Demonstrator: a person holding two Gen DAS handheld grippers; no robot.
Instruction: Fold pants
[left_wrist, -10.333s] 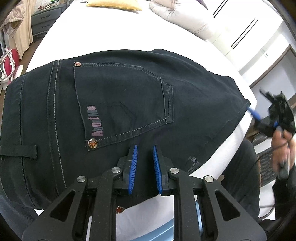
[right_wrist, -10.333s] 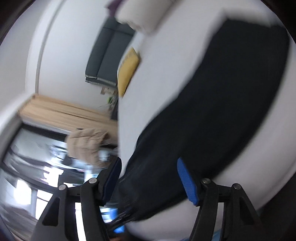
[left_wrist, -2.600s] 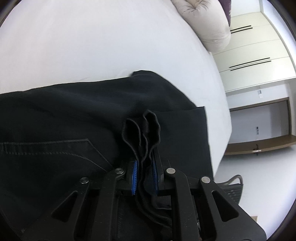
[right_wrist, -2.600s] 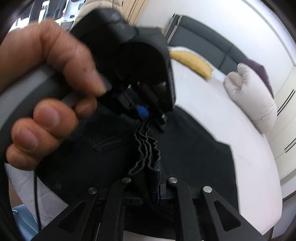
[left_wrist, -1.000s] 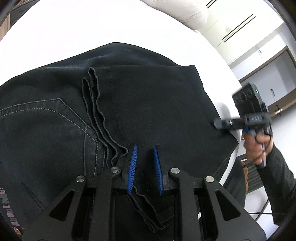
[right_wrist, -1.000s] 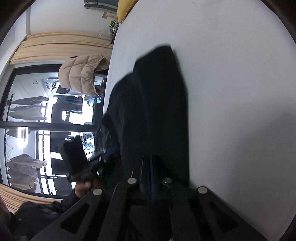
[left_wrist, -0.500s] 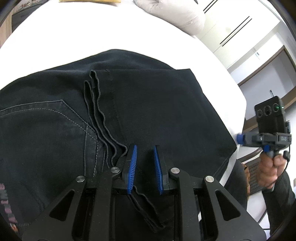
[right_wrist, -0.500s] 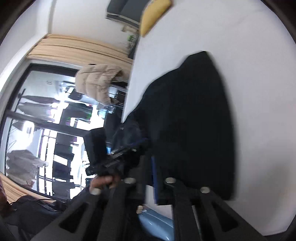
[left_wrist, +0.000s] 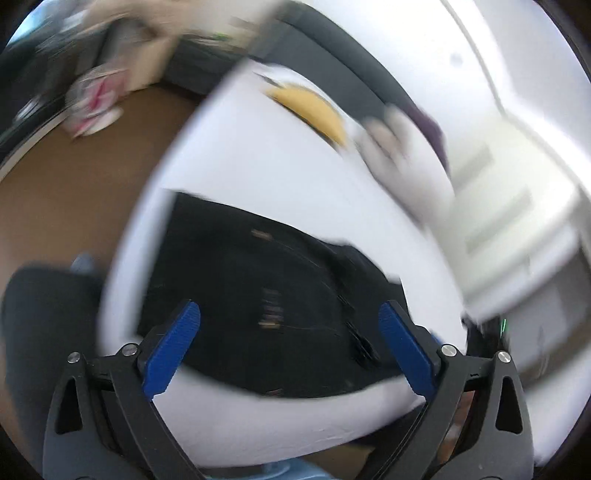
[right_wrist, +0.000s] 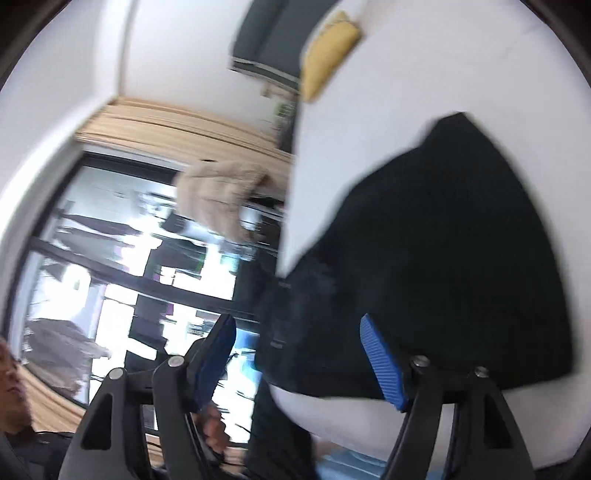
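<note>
Bed (left_wrist: 258, 177): white sheet is filling the middle of both views, reaching from the lower centre to the upper right of the left wrist view; the picture is smearing, so fine detail is lost.
Pants (left_wrist: 266, 295): dark pair is lying folded into a compact block on the sheet near the bed's near edge, in the lower centre of the left wrist view and the right half of the right wrist view (right_wrist: 443, 258); part of the cloth seems to be hanging over the edge at lower centre there.
Pillows: a yellow pillow (left_wrist: 314, 107) and a pale pillow (left_wrist: 399, 155) are sitting at the upper right, well apart from the pants.
Left gripper (left_wrist: 288, 336): jaws are opening wide, blue pads (left_wrist: 173, 339) standing clear of the cloth, nothing between them.
Right gripper (right_wrist: 299, 354): jaws are opening too, blue pads (right_wrist: 380, 362) apart; the pants' edge is showing behind the gap, but I judge that nothing is pinched.
Step in hand: probably letting go and lifting away from the finished fold.
Doing it well: both pads should be fully clear of the cloth before pulling back, so no layer is dragging loose; lifting straight off rather than sliding across is keeping the stack square; the overhanging part may be needing a tuck.
</note>
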